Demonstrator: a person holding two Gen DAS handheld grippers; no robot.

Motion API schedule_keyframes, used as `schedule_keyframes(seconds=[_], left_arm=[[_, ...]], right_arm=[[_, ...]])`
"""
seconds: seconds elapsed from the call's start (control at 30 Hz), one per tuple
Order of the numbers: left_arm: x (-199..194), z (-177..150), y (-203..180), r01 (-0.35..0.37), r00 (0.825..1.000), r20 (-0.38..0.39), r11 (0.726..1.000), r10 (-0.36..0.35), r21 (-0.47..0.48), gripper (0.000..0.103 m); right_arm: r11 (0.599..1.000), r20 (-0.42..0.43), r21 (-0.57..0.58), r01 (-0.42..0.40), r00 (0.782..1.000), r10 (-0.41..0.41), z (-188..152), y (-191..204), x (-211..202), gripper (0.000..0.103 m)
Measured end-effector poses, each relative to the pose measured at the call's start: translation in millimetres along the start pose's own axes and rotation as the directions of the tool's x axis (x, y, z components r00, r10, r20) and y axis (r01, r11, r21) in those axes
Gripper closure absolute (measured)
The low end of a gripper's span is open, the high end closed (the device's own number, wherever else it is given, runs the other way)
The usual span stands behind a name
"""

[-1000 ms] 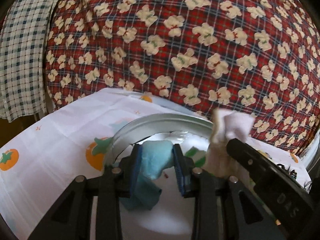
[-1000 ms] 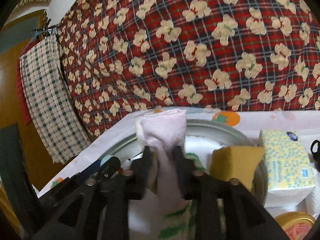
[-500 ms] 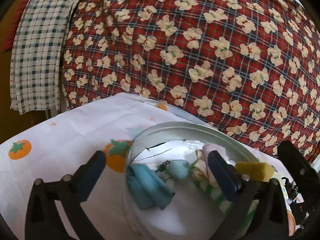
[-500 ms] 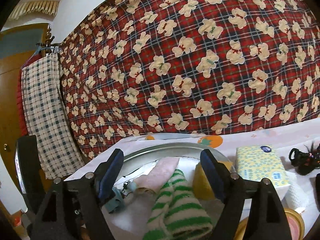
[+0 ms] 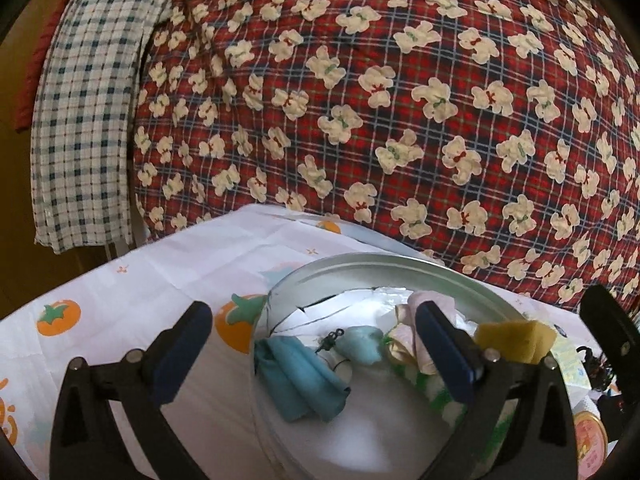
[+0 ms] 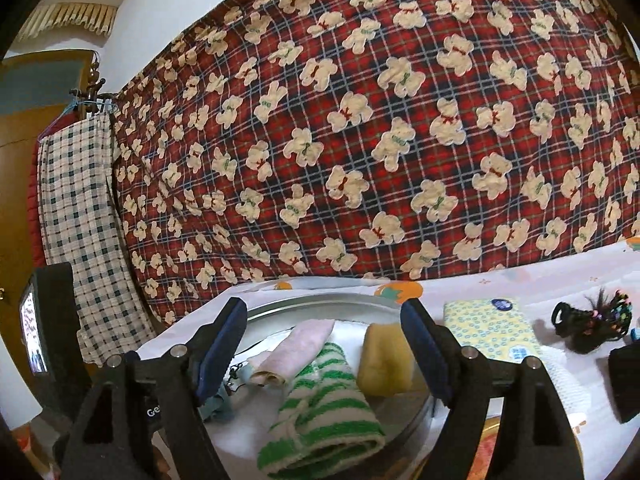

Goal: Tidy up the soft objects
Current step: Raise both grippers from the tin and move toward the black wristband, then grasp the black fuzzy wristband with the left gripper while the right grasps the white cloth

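Fuzzy striped towel (image 6: 324, 412), spongy block (image 6: 384, 364) in rnd metal tin (image 5: 360, 264).

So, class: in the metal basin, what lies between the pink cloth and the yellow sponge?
In the right wrist view, the green striped towel lies between pink cloth and yellow sponge.

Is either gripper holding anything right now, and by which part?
Nothing held: left gripper and right gripper are both open above the metal basin.
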State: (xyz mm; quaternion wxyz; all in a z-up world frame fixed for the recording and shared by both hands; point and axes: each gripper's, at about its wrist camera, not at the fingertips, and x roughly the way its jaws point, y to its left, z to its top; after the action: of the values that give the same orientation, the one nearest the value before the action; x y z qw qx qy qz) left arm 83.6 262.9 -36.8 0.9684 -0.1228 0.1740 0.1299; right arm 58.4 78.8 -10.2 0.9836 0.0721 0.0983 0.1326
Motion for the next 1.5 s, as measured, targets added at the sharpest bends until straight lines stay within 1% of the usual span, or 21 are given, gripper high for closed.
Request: schedule_keyframes(seconds=[0.13,0.23,0.37,0.6,0.87,1.03,1.17,1.5], left_arm=[[-10,-2,-8,-0.028,0.999,0.043,0.999,0.026,0.041,0.0],[-17,-4,-16,-0.056,0.997,0.06,0.995,0.051,0.08,0.0],[-28,-9,-26,-0.069,0.995,0.08,0.99,0.06,0.119,0.0],[-41,-14,-29,-0.035,0.997,0.067,0.995,0.028,0.096,0.0],[-51,-22,-42,-0.01,0.999,0.052,0.994,0.005,0.105,0.0],[-60,-27,-52,0.011,0.999,0.049,0.993,-0.017,0.118,0.0],[-68,-33,-66,0.041,0.998,0.044,0.99,-0.048,0.139,0.0],[-86,-46,-103,0.14,0.989,0.023,0.974,-0.147,0.18,0.0]], right_arm=[[1.0,0.023,-0.023,0.009,1.0,-0.009,0,-3,-9,0.022],[0.999,0.029,-0.031,0.018,0.999,-0.018,-1,-8,-15,0.022],[0.999,0.026,-0.035,0.032,0.999,-0.031,-1,-16,-21,0.022],[0.997,0.017,-0.055,0.051,0.999,-0.05,-3,-30,-31,0.022],[0.995,0.008,-0.058,0.076,0.997,-0.076,-2,-54,-46,0.022],[0.992,0.006,-0.065,0.107,0.994,-0.107,-1,-71,-54,0.022],[0.991,-0.01,-0.056,0.125,0.992,-0.126,0,-85,-59,0.022],[0.983,-0.007,-0.046,0.178,0.984,-0.178,5,-123,-78,0.022]])
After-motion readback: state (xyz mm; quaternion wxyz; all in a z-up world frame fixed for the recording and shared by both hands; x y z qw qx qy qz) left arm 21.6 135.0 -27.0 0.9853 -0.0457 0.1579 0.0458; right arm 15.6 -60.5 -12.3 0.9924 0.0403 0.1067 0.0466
